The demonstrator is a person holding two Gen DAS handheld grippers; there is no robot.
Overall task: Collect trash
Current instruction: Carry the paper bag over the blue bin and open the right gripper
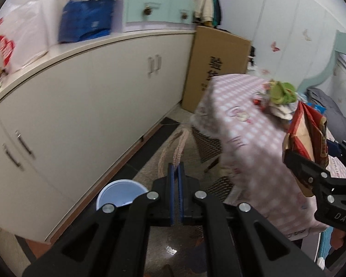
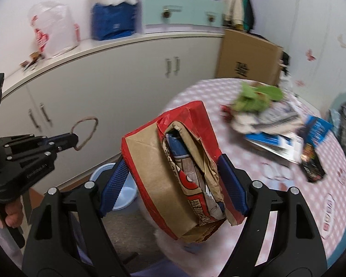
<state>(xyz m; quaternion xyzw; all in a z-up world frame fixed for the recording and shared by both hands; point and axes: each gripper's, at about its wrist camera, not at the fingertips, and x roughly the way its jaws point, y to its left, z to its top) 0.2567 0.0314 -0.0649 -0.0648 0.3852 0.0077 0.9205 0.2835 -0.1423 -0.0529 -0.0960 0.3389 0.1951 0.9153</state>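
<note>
My right gripper [image 2: 173, 168] is shut on a crumpled red and brown paper bag [image 2: 173, 161], held in the air over the table's near edge; the bag also shows in the left wrist view [image 1: 309, 133]. My left gripper [image 1: 177, 168] is shut on a thin brownish cord loop [image 1: 180, 147], which hangs above the floor; the loop also shows in the right wrist view [image 2: 86, 131]. A light blue bin [image 1: 120, 194] stands on the floor by the cabinet, partly hidden behind my fingers. More trash lies on the table: a green wrapper [image 2: 256, 97], crumpled paper [image 2: 265, 117] and blue and black packets [image 2: 311, 138].
A round table with a pink checked cloth [image 2: 288, 184] is on the right. A long white cabinet [image 1: 80, 115] runs along the left, with plastic bags [image 1: 23, 37] on top. A tall cardboard box [image 1: 216, 67] leans in the corner. Floor mats [image 1: 207, 145] lie below.
</note>
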